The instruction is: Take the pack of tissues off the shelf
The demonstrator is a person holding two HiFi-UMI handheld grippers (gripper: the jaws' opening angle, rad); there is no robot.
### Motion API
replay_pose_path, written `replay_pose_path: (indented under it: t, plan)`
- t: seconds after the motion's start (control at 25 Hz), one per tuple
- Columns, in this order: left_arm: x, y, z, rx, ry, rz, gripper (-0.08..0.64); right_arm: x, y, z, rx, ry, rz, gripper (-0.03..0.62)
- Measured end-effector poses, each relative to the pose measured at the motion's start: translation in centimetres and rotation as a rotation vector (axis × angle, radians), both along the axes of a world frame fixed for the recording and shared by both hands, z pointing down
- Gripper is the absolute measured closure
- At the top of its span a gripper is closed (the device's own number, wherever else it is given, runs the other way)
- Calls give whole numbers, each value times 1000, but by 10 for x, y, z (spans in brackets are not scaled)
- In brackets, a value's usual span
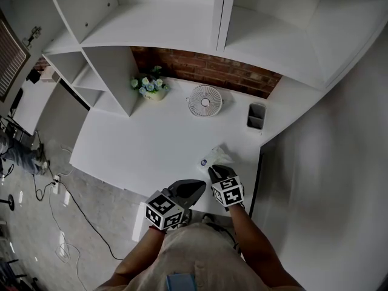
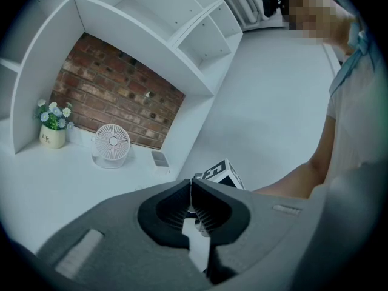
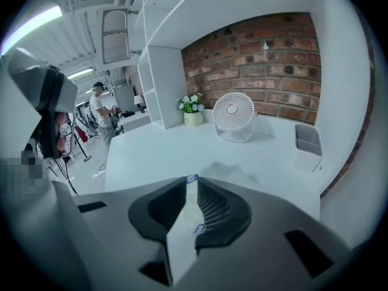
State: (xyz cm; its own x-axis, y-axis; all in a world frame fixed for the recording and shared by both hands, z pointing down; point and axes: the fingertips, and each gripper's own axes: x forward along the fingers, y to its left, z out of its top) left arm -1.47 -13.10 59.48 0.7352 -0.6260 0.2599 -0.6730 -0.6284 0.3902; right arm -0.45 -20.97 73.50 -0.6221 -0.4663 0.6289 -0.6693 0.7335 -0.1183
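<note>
The pack of tissues (image 1: 216, 157) is white with a small blue print and lies at the near right part of the white desk (image 1: 139, 144). My right gripper (image 1: 213, 170) reaches it from the near side. In the right gripper view a thin white edge of the pack (image 3: 188, 217) stands upright between the ribbed pads, and my right gripper (image 3: 192, 179) is shut on it. My left gripper (image 1: 200, 185) hovers just left of the right one, over the desk's front edge. In its own view the left gripper (image 2: 191, 182) is shut with its tips touching and nothing between them.
A small white fan (image 1: 204, 100) stands at the back by the brick wall, a pot of flowers (image 1: 150, 87) to its left, a grey holder (image 1: 256, 115) to its right. White shelves (image 1: 157, 23) hang above the desk. A white wall bounds the desk's right side.
</note>
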Motion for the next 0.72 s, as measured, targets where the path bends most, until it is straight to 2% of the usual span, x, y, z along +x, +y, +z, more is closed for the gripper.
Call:
replay_pose_path:
  t: [0.04, 0.08, 0.44, 0.72]
  plan:
    - [0, -1, 0, 1, 0, 1, 549, 0, 0, -1, -6, -7, 1, 502]
    - [0, -1, 0, 2, 0, 2, 549, -1, 1, -2, -12, -13, 1, 474]
    - [3, -2, -1, 6, -1, 10, 549, 7, 11, -14, -16, -51, 14, 465]
    - [4, -4, -5, 18, -3, 10, 549, 11, 14, -47, 43, -105, 19, 465]
